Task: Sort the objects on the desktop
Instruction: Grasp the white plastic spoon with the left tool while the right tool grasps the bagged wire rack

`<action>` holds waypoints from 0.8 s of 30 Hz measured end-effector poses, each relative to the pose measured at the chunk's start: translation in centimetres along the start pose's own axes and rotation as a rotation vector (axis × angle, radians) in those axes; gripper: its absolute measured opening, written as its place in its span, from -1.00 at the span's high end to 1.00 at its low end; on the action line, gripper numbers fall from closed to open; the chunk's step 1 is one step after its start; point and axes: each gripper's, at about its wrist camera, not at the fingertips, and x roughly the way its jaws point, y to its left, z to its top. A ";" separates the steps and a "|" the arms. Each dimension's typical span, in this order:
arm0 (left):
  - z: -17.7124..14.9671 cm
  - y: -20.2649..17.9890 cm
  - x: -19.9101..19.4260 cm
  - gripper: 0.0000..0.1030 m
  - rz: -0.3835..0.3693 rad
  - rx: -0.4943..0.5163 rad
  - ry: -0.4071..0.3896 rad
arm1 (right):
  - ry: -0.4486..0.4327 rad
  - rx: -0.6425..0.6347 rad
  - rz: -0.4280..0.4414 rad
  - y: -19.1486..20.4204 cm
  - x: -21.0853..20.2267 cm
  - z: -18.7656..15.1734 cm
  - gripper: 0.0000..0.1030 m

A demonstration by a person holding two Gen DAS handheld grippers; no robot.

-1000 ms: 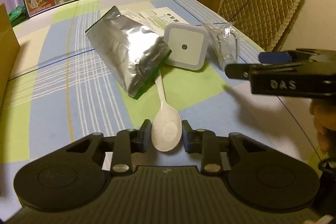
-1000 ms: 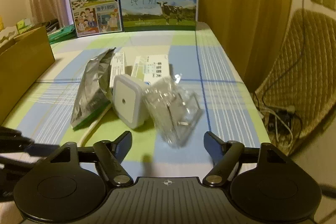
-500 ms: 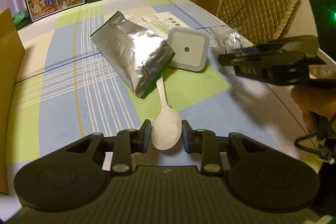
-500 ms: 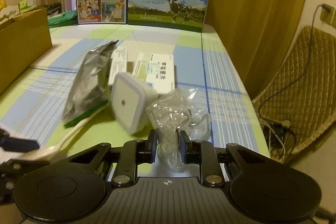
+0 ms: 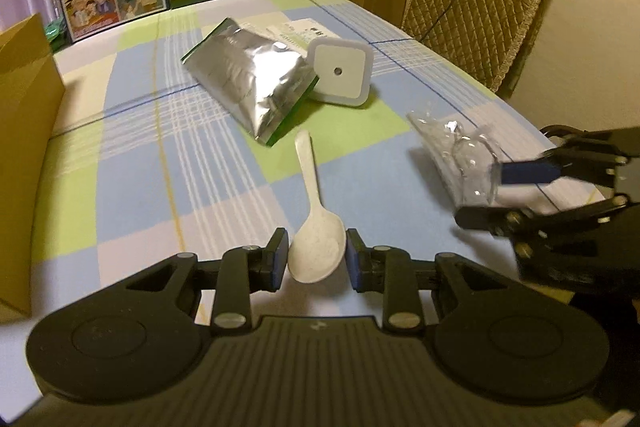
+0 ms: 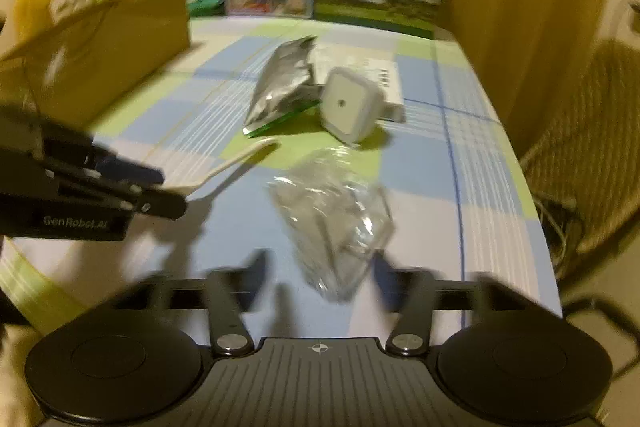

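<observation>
Left wrist view: the left gripper (image 5: 317, 259) has its fingers closed on the bowl of a white spoon (image 5: 314, 231), handle pointing far toward a silver pouch (image 5: 250, 83) on the table (image 5: 132, 163).

Right wrist view, blurred: the right gripper (image 6: 320, 275) fingers spread apart around a clear plastic bag (image 6: 336, 215), not pinching it.

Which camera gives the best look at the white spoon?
The left wrist view: the spoon is sharp, whole, its bowl between the left gripper fingers. The right wrist view is blurred and shows only its handle; the left gripper hides the bowl.
</observation>
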 end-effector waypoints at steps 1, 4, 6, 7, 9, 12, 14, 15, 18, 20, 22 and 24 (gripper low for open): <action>-0.2 0.2 -0.1 0.51 0.001 -0.008 0.001 | -0.012 0.042 0.000 -0.4 -0.3 -0.1 -0.49; -0.5 0.6 -0.4 0.51 0.004 -0.031 -0.002 | -0.017 0.210 0.035 -2.1 -0.5 0.0 -0.53; -0.6 0.8 -0.5 0.51 0.004 -0.044 -0.007 | -0.016 0.310 0.047 -2.9 -0.2 0.3 -0.54; -0.6 0.8 -0.6 0.51 0.006 -0.046 -0.011 | -0.014 0.339 0.047 -3.0 0.0 0.5 -0.54; -0.5 0.9 -0.7 0.51 0.010 -0.047 -0.021 | -0.012 0.368 0.039 -2.9 0.3 0.9 -0.56; -0.5 1.0 -0.8 0.51 0.013 -0.044 -0.034 | -0.021 0.382 0.046 -2.3 0.5 1.3 -0.65; -0.6 1.2 -0.7 0.51 0.016 -0.045 -0.038 | -0.026 0.378 0.047 -1.5 0.8 1.6 -0.70; -0.6 1.4 -0.7 0.51 0.018 -0.044 -0.039 | -0.026 0.372 0.042 -1.1 1.1 1.9 -0.71; -0.8 1.5 -0.6 0.51 0.022 -0.040 -0.040 | -0.020 0.359 0.018 0.0 2.4 2.1 -0.71; -1.0 1.7 -0.6 0.51 0.021 -0.038 -0.038 | -0.010 0.356 0.001 0.3 3.5 2.2 -0.71; -1.2 1.7 -0.6 0.51 0.018 -0.035 -0.036 | 0.001 0.345 -0.013 0.6 4.2 2.3 -0.71; -1.4 1.7 -0.6 0.51 0.016 -0.031 -0.040 | 0.009 0.302 -0.023 0.9 4.5 2.3 -0.56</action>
